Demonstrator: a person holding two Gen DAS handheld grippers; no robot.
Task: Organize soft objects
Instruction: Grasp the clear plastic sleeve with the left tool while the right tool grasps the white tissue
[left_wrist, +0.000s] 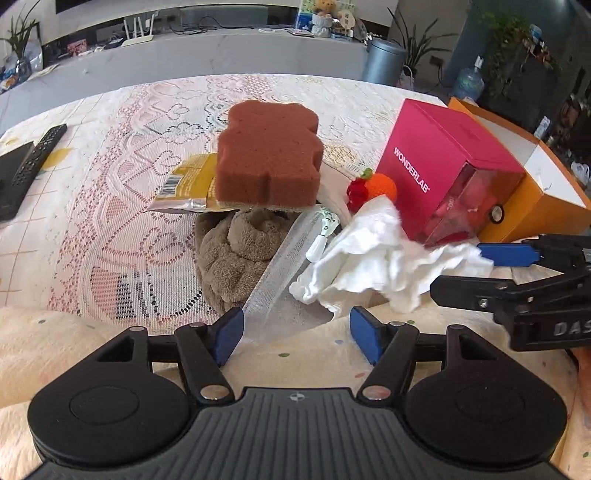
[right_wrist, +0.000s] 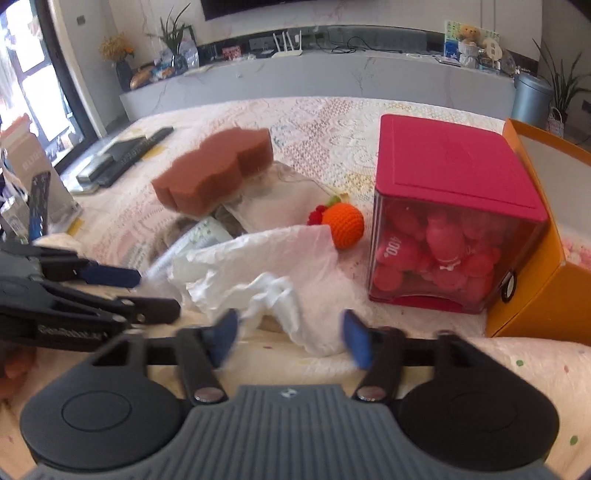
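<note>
Soft objects sit piled mid-worktop (left_wrist: 110, 206) on a lace cloth: a brown sponge (left_wrist: 269, 155) atop a tan towel (left_wrist: 236, 251), crumpled white tissue (left_wrist: 373, 254) beside a crocheted orange (right_wrist: 343, 225) and pink box (right_wrist: 450, 206). Behind runs a grey counter. Left tongs (left_wrist: 295, 334) and right tongs (right_wrist: 288, 336) hover low, both spread wide, gripping nothing.

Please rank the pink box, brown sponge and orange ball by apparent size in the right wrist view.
1. Pink box
2. Brown sponge, though it sits farther back
3. Orange ball
</note>
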